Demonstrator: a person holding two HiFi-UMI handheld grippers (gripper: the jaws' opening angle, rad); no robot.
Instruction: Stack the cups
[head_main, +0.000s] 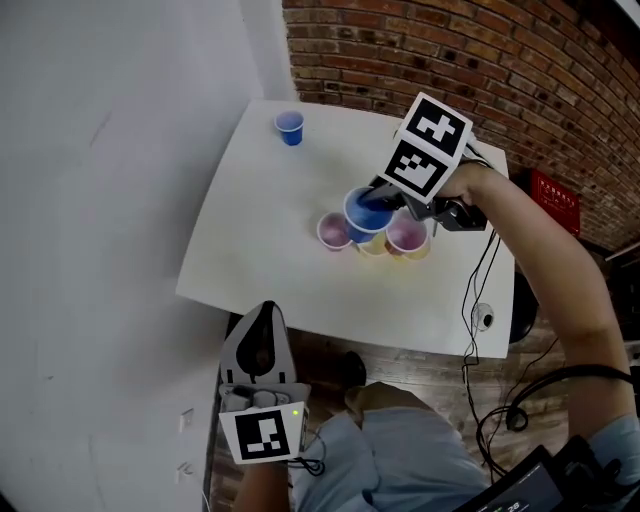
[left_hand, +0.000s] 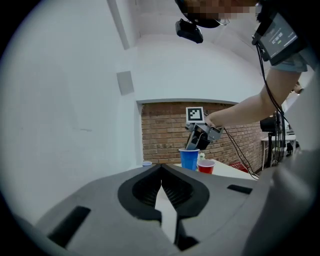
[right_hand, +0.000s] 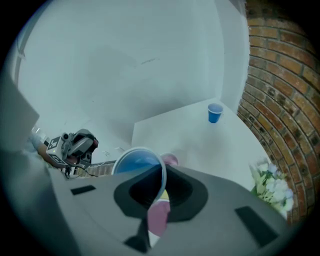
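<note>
On the white table (head_main: 260, 230) a cluster of cups stands right of the middle: a pink-lined cup (head_main: 333, 231), a yellow cup (head_main: 375, 246) and another pink-lined cup (head_main: 407, 237). My right gripper (head_main: 380, 200) is shut on the rim of a large blue cup (head_main: 366, 209), held tilted just above the yellow one. In the right gripper view the blue cup's (right_hand: 137, 162) rim sits between the jaws of the right gripper (right_hand: 161, 182). A small blue cup (head_main: 289, 127) stands alone at the far left. My left gripper (head_main: 265, 312) hangs shut and empty below the near edge.
A brick wall (head_main: 450, 50) runs behind the table, a white wall (head_main: 100, 200) along its left. Cables (head_main: 480, 300) drape over the table's right edge. A red box (head_main: 553, 196) lies on the floor at right. White flowers (right_hand: 270, 185) show beside the right gripper.
</note>
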